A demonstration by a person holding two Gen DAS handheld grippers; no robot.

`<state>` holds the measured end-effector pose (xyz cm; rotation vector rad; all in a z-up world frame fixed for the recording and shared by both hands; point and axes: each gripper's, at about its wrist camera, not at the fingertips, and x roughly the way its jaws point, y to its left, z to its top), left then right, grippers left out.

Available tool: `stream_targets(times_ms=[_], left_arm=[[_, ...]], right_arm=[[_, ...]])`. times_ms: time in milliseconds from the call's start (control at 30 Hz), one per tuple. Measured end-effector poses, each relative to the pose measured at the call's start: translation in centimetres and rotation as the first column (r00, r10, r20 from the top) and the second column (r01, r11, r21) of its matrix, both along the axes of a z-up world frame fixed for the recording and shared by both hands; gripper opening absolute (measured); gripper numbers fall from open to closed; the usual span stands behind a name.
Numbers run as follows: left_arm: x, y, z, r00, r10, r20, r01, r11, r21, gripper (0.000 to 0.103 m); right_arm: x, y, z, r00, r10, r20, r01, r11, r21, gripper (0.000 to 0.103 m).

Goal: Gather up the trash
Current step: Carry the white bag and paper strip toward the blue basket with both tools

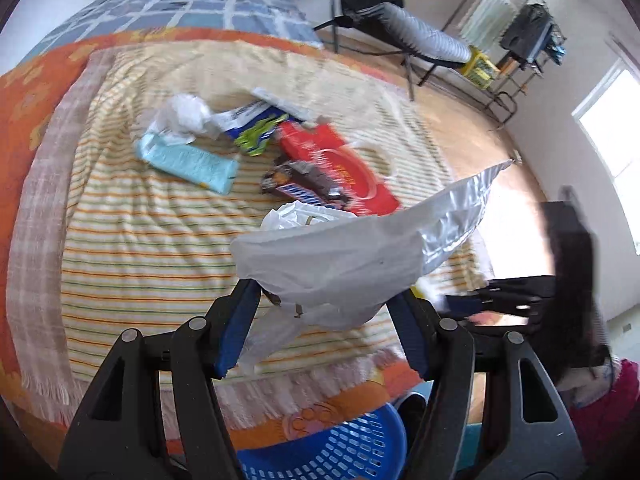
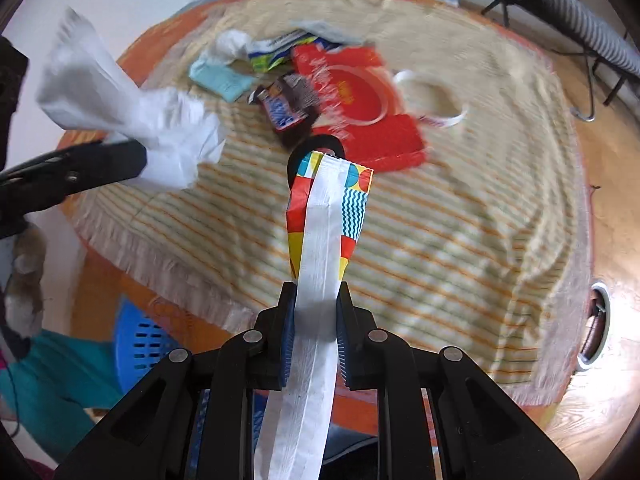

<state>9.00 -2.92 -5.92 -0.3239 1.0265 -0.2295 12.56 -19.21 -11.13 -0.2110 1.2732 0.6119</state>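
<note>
My left gripper is shut on a crumpled white and silver wrapper, lifted above the striped blanket; the right wrist view shows that wrapper at the left. My right gripper is shut on a long colourful wrapper with a white seam, and appears blurred at the right in the left wrist view. Loose trash lies on the blanket: a red packet, a light blue packet, a brown snack wrapper, a green-yellow wrapper and white tissue.
A blue perforated basket stands on the floor at the bed's near edge, also visible lower left. A white ring lies right of the red packet. A folding chair and wooden floor are beyond the bed.
</note>
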Motion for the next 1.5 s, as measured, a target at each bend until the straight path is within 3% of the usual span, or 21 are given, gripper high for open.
stream_targets(times_ms=[100, 233, 400, 533, 767, 1167, 1500], left_arm=[[-0.4, -1.6, 0.7, 0.999, -0.039, 0.018, 0.039, 0.999, -0.013, 0.066], [0.4, -3.6, -0.6, 0.998, -0.060, -0.009, 0.060, 0.998, 0.032, 0.066], [2.1, -3.4, -2.6, 0.999, 0.008, -0.038, -0.004, 0.995, 0.099, 0.066], [2.8, -2.8, -2.7, 1.000, 0.025, -0.011, -0.023, 0.988, 0.154, 0.066], [2.5, -1.1, -2.4, 0.998, 0.057, -0.008, -0.056, 0.987, 0.150, 0.066], [-2.5, 0.7, 1.7, 0.997, 0.032, 0.064, -0.039, 0.992, 0.119, 0.066], [-8.7, 1.9, 2.1, 0.998, -0.014, 0.054, 0.007, 0.991, 0.131, 0.066]], right_arm=[[0.0, 1.1, -0.6, 1.000, 0.014, -0.004, -0.014, 1.000, -0.020, 0.016], [0.3, 1.2, -1.4, 1.000, 0.022, -0.021, -0.022, 1.000, 0.002, 0.016], [-0.2, 1.6, -1.5, 0.998, 0.039, -0.042, -0.037, 0.999, 0.032, 0.016], [-0.5, 1.5, -2.1, 0.998, 0.040, -0.057, -0.038, 0.999, 0.037, 0.016], [-2.1, 0.4, -1.4, 0.999, 0.030, -0.030, -0.029, 0.999, 0.042, 0.016], [-4.7, -0.1, 1.8, 0.997, -0.015, 0.075, 0.008, 0.996, 0.088, 0.016], [-7.8, 0.4, 3.6, 0.985, -0.028, 0.168, 0.010, 0.994, 0.106, 0.016]])
